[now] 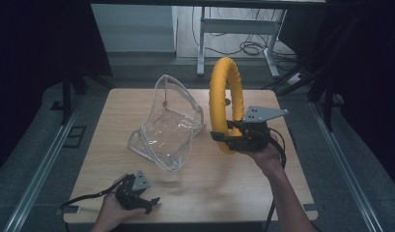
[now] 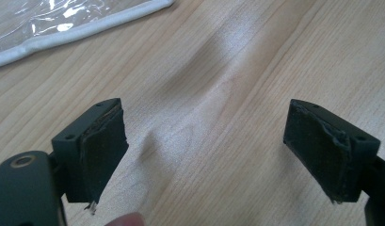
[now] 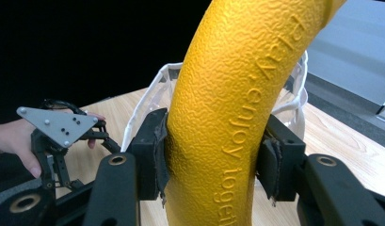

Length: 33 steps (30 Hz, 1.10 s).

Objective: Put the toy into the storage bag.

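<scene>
- The left gripper (image 1: 146, 202) sits low at the near left edge of the wooden table (image 1: 224, 183), held in the person's left hand (image 1: 110, 210). In the left gripper view its jaws stand wide apart with nothing between them, only bare wood grain under the black pads (image 2: 103, 150).
- Beyond it, toward the table's middle, a clear plastic pouch (image 1: 168, 123) with white edging stands partly propped up, its mouth gaping. One corner of it shows at the top left of the left gripper view (image 2: 63, 23).
- Just right of the pouch, a yellow ring (image 1: 223, 101) stands upright on its edge, its lower part near the table.
- The right gripper (image 1: 229, 135) is clamped on the ring's lower arc; the right gripper view shows both pads (image 3: 155, 150) pressed against the textured yellow surface (image 3: 232, 117), which carries raised lettering.
- The right hand (image 1: 265, 154) holds that gripper from the near right.
</scene>
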Motion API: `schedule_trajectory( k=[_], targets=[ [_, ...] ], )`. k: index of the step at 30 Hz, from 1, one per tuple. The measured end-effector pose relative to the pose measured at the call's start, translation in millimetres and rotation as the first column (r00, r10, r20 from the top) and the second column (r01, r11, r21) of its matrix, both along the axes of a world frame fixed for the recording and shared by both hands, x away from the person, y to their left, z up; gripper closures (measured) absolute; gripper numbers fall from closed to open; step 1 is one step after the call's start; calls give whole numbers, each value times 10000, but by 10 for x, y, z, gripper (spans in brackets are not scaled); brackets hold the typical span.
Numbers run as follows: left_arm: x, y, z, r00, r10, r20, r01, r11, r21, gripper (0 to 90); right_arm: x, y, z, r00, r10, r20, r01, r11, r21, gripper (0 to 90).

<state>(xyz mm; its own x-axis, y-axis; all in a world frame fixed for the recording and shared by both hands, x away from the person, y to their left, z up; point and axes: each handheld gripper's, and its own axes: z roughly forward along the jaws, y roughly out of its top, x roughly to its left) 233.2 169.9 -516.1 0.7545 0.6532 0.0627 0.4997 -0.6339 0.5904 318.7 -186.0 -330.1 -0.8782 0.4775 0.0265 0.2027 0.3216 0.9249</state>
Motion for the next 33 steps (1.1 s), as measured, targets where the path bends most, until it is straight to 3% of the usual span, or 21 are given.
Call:
schedule_trajectory(
  k=[17, 33],
  targets=[
    [0, 1, -2, 10000, -22, -11, 22, 10000, 42, 137, -39, 87, 99, 9994, 260, 220, -271, 9982, 543, 497],
    [1, 5, 0, 10000, -34, -28, 34, 10000, 77, 137, -99, 214, 310, 9964, 342, 778, -412, 9951, 900, 496]
  ],
)
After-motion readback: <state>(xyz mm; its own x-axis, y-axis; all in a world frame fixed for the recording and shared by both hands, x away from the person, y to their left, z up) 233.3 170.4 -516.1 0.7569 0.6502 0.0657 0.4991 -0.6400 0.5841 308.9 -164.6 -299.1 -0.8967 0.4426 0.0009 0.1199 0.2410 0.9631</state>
